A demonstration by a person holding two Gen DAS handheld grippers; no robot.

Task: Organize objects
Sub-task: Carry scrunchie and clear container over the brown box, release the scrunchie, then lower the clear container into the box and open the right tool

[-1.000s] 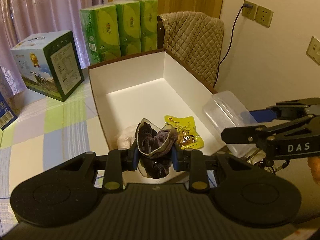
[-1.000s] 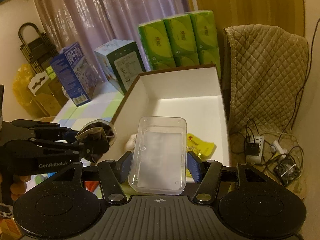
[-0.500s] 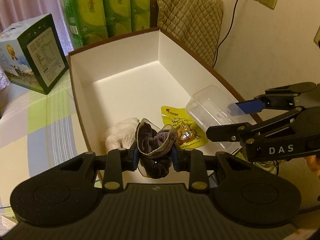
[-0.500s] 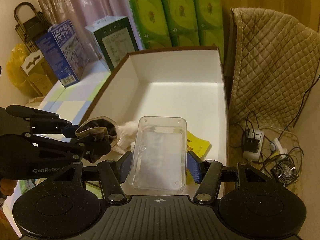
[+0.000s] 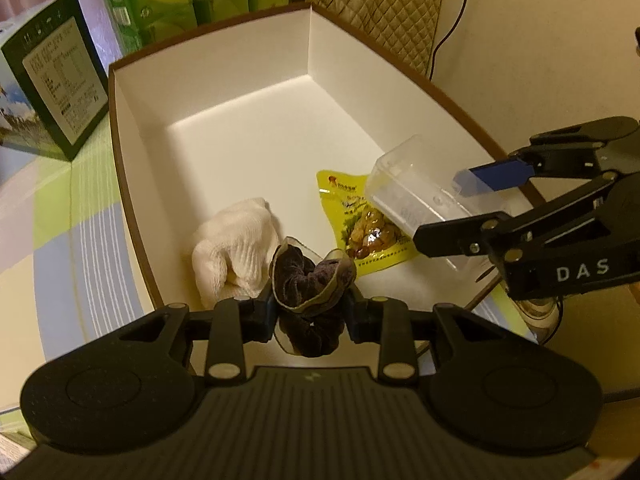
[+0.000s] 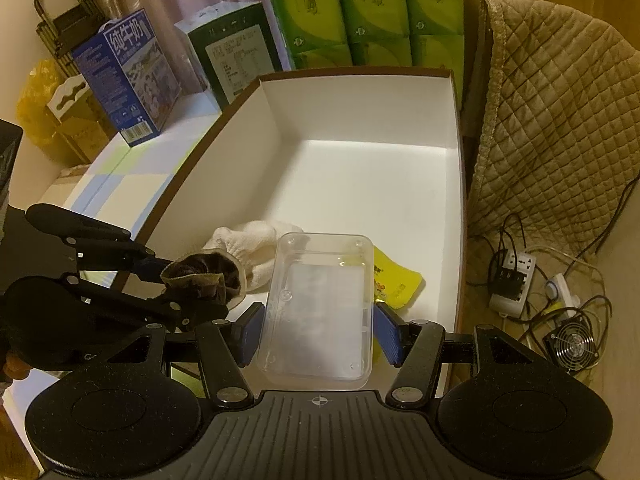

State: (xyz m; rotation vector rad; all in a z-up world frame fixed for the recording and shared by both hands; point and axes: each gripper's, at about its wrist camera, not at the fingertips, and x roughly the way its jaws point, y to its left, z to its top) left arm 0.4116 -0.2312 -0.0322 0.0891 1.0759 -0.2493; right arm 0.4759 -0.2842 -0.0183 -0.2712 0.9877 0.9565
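Showing floor power strip (image 6: 512, 286) (hidden leftward), right claw (image 6: 318, 330) grips container (image 6: 318, 308).

Green tissue packs (image 6: 376, 12) stand behind a dark green carton (image 6: 236, 56) and a blue milk carton (image 6: 128, 76). A quilted tan cover (image 6: 552, 120) hangs above a white power strip (image 6: 514, 282) and small fan (image 6: 572, 346).

surface: checked cloth (image 5: 60, 216) | on it: white box (image 5: 132, 184), green carton (image 5: 52, 84), blue carton (image 6: 128, 80)

White-lined brown box (image 5: 132, 128) holds a cream cloth (image 5: 236, 248) and yellow packet (image 5: 360, 224); green-and-blue checked tablecloth (image 5: 72, 216).
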